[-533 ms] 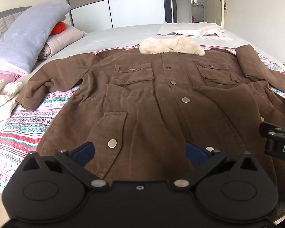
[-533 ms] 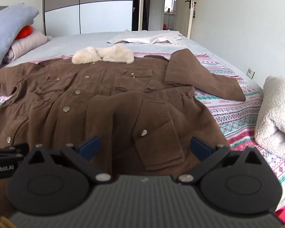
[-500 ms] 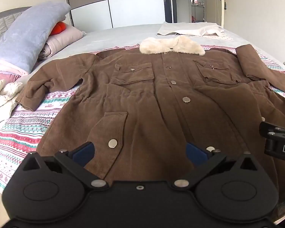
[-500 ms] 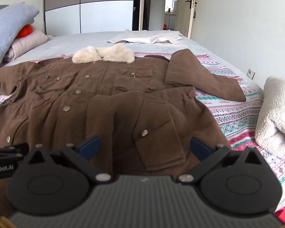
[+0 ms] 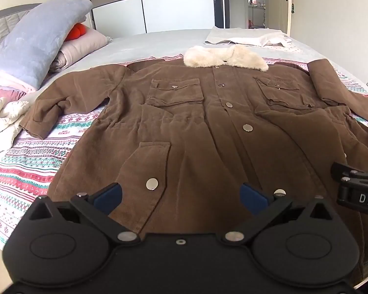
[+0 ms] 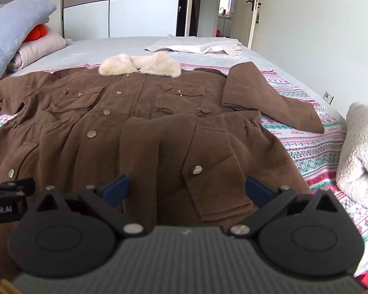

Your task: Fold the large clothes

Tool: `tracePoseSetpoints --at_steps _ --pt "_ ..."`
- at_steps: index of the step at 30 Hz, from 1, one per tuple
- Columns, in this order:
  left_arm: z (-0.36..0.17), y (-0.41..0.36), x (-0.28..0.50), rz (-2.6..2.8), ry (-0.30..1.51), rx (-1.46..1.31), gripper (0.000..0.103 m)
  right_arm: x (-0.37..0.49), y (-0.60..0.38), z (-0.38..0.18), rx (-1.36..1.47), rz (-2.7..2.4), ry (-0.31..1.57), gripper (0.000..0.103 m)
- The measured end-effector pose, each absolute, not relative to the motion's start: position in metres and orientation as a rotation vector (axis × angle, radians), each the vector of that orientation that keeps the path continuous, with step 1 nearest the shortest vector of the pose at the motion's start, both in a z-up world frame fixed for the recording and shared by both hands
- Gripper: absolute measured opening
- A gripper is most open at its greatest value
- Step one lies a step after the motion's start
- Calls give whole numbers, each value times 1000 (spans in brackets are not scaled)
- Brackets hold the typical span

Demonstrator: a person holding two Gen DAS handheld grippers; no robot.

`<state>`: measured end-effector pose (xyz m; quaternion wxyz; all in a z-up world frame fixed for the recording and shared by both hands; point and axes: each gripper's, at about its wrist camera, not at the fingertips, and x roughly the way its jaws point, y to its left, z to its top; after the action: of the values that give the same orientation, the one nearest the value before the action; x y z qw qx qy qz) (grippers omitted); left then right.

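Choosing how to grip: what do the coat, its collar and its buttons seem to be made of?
Coat: brown matte cloth, probably brushed cotton or fine corduroy, judging by its soft creases. Collar: cream fluffy pile, real or faux unclear. Buttons: shiny silver, probably metal snaps.

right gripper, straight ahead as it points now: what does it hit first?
Probably the brown coat: the open right gripper points over its lower flap pocket. Its height above the fabric is unclear.

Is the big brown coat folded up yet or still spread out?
Spread out. The brown coat lies flat on the bed, buttoned, both sleeves out sideways; only its lower right front is rumpled.
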<state>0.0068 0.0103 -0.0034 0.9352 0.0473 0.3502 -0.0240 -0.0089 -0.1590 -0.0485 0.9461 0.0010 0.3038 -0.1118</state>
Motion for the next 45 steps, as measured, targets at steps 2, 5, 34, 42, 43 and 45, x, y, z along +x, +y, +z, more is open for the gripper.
tracePoseSetpoints --at_steps 2,5,34,42,43,45 --pt "-3 10 6 -48 714 95 103 -8 -159 -50 1 -226 619 103" --pt "-3 11 6 -47 714 96 103 -10 -158 -48 -1 -226 619 103" --pt "-6 12 5 -51 699 128 103 -8 -158 -51 -5 -234 627 103" --pt "-7 13 6 -45 699 127 103 -6 -156 -51 -13 -233 634 103" --pt "-7 14 7 -44 699 128 103 -6 -156 -51 -13 -233 634 103" --pt "-8 15 8 -37 699 126 103 -6 -156 -52 -12 -233 635 103"
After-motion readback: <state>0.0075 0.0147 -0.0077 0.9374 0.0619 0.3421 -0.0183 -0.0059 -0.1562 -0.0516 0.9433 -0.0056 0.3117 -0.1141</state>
